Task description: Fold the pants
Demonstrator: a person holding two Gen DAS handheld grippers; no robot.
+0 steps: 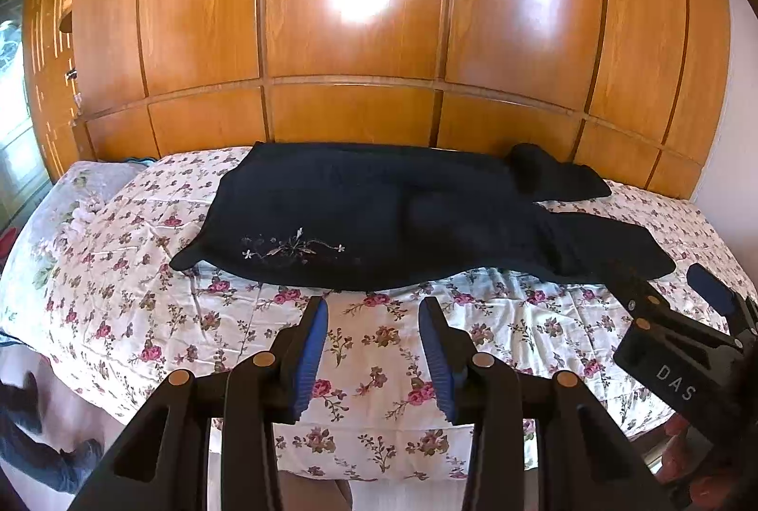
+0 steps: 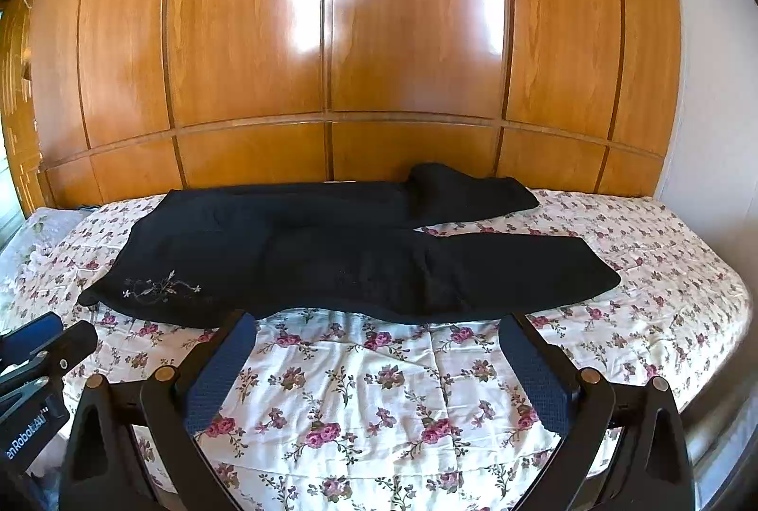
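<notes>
Black pants [image 1: 379,217] [image 2: 331,255] lie flat across the floral bed sheet [image 1: 379,350] [image 2: 360,373]. The waist is at the left, with pale flower embroidery [image 1: 293,248] [image 2: 161,288] near it. The two legs spread apart toward the right, and the far leg's end is bunched up. My left gripper [image 1: 374,307] hovers over bare sheet just short of the pants' near edge, open with nothing between its blue pads. My right gripper [image 2: 376,321] hangs in front of the near leg, its jaws spread wide and empty. Each gripper also shows in the other's view: right gripper [image 1: 672,288], left gripper [image 2: 57,333].
A glossy wooden panelled wardrobe [image 1: 355,37] [image 2: 402,37] rises right behind the bed. A pale pillow [image 1: 80,188] lies at the bed's left end. A white wall [image 2: 710,132] closes the right side. The bed's near edge [image 1: 379,470] runs below the grippers.
</notes>
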